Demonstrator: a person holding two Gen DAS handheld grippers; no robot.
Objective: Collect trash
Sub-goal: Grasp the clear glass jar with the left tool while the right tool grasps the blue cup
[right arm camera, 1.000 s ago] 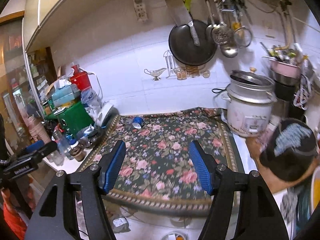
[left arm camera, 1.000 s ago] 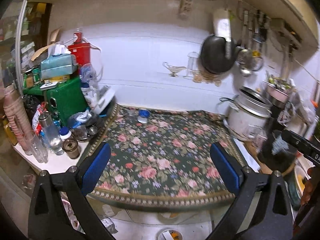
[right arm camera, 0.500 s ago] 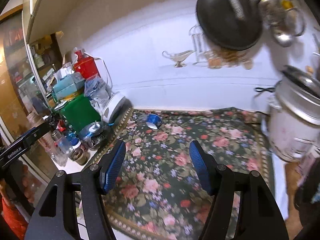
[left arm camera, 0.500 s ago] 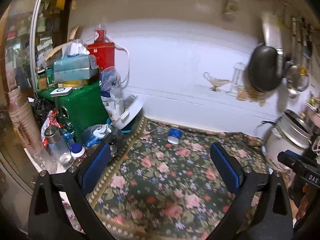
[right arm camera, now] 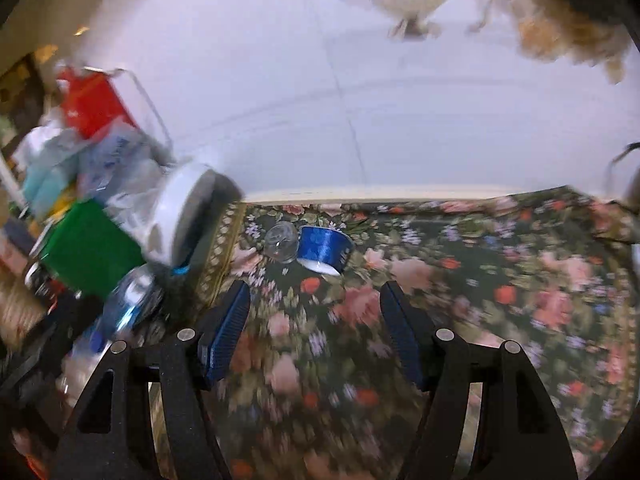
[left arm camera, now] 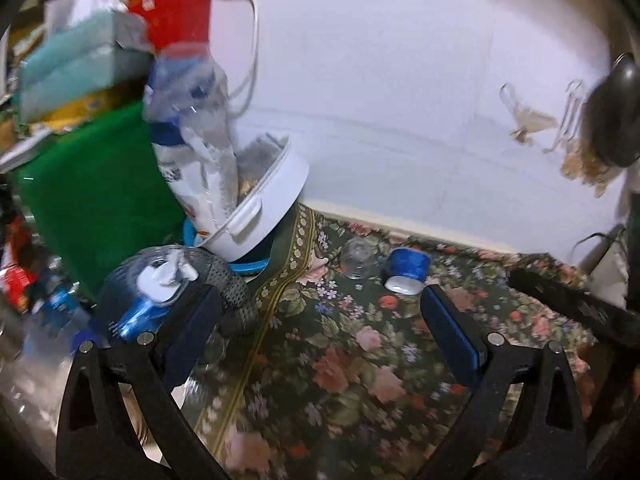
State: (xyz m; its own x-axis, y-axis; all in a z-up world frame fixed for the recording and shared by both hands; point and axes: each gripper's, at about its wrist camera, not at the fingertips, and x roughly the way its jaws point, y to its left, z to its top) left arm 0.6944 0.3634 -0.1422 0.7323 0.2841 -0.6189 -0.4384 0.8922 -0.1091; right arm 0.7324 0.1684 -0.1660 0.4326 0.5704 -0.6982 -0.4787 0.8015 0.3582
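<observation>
A small blue cup with a white rim (right arm camera: 325, 254) (left arm camera: 409, 269) lies on its side on the flowered cloth (right arm camera: 460, 280) (left arm camera: 352, 352) near the white wall. A clear plastic cup (right arm camera: 282, 243) (left arm camera: 357, 258) lies just left of it, touching or nearly so. My right gripper (right arm camera: 316, 334) is open with nothing between its blue pads, and stands a short way in front of the blue cup. My left gripper (left arm camera: 320, 332) is open and empty too, wider apart, with both cups beyond its fingertips. The right gripper's dark body (left arm camera: 576, 312) shows at the right of the left wrist view.
Clutter crowds the left edge: a green box (left arm camera: 92, 200), a tilted white container (left arm camera: 264, 208), a plastic bag (left arm camera: 192, 136), a red box (left arm camera: 172, 12), blue bottles (left arm camera: 136, 312). A dark pan (left arm camera: 616, 112) hangs on the wall at right. The wall stands close behind the cups.
Both grippers have swept forward, down and to the left towards the far left corner of the cloth. The two cups are much larger in both views. The rice cooker has left the views.
</observation>
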